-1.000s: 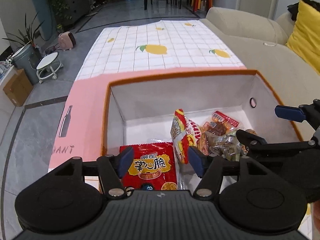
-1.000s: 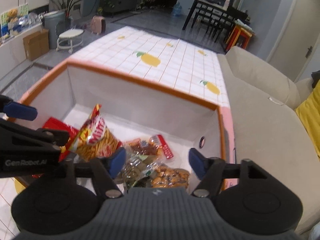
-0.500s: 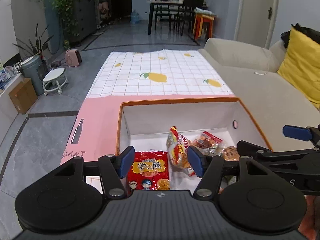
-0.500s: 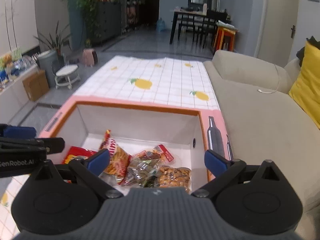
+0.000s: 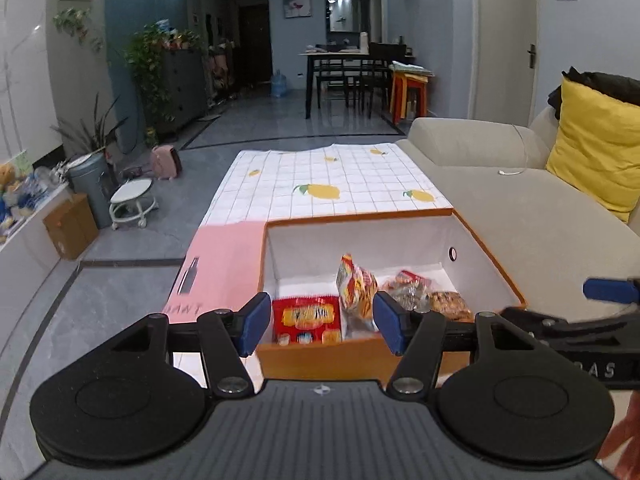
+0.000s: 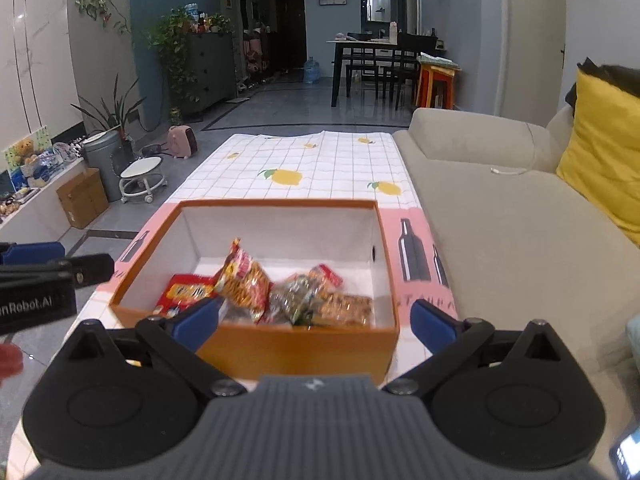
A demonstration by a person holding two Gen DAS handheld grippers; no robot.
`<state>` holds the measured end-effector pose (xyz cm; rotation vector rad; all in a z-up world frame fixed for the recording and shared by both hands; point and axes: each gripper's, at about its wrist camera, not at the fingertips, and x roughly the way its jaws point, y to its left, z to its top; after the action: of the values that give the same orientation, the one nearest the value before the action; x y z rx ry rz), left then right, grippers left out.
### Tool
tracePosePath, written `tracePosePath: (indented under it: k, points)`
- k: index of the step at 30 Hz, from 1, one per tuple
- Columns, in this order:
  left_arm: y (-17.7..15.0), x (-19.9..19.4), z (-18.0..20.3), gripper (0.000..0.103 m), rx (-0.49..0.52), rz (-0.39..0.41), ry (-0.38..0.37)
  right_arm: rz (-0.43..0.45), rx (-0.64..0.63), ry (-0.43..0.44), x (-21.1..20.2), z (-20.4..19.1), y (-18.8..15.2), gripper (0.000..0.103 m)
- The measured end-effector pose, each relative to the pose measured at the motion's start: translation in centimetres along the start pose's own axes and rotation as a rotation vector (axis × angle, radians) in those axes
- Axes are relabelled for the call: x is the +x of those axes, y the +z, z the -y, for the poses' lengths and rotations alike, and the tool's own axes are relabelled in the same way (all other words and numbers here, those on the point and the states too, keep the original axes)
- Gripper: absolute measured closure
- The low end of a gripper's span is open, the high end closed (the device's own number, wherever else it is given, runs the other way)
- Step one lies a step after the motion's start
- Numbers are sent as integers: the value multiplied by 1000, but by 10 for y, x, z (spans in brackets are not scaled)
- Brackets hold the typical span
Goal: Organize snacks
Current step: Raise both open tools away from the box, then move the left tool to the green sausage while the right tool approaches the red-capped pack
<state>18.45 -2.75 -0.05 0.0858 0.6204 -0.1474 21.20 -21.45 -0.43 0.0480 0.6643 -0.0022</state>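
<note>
I hold my left gripper (image 5: 316, 322) and right gripper (image 6: 316, 320) above the near edge of the orange box (image 6: 296, 350), both wide apart and empty. The snack packets (image 6: 288, 292) lie inside the box.

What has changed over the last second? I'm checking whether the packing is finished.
Both grippers have drawn back and up from the orange cardboard box; the right gripper has opened wider, and the left gripper stays open. Neither holds anything. The flat red snack packet, upright yellow-red chip bag and clear-wrapped snacks stayed put.
</note>
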Motion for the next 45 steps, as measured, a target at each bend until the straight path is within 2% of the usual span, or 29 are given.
tracePosePath:
  k: [3,6,9,15,23,33,36,38,45]
  points:
    - [-8,-11,-4,32,-37,-5,-7,-19,3,17,-12,1,-16,4]
    - [-17,-21,-8,27,-77,-5,-4,-30,-5,25,-22,0,-28,4]
    - [-31,-27,-10,23,-91,-25,30,-23,-16,22,-34,-1,-41,4]
    - [-59,-36,-16,23,-108,-55,16,-25,-29,8,-50,-2,-66,4]
    - [-85,-33,-15,23,-108,-110,-31,-88,-7,23,-46,4,-97,4]
    - [-106,-11,-4,23,-52,-138,-71,-147,-25,51,-22,-2,-120,4]
    - [-105,0,-2,24,-17,-132,-79,-151,-26,60,-13,-3,-119,5]
    - [-103,8,-2,24,1,-128,-84,-150,-32,64,-4,-5,-118,9]
    - [-98,40,-4,24,98,-130,-105,-153,-64,79,19,-15,-113,9]
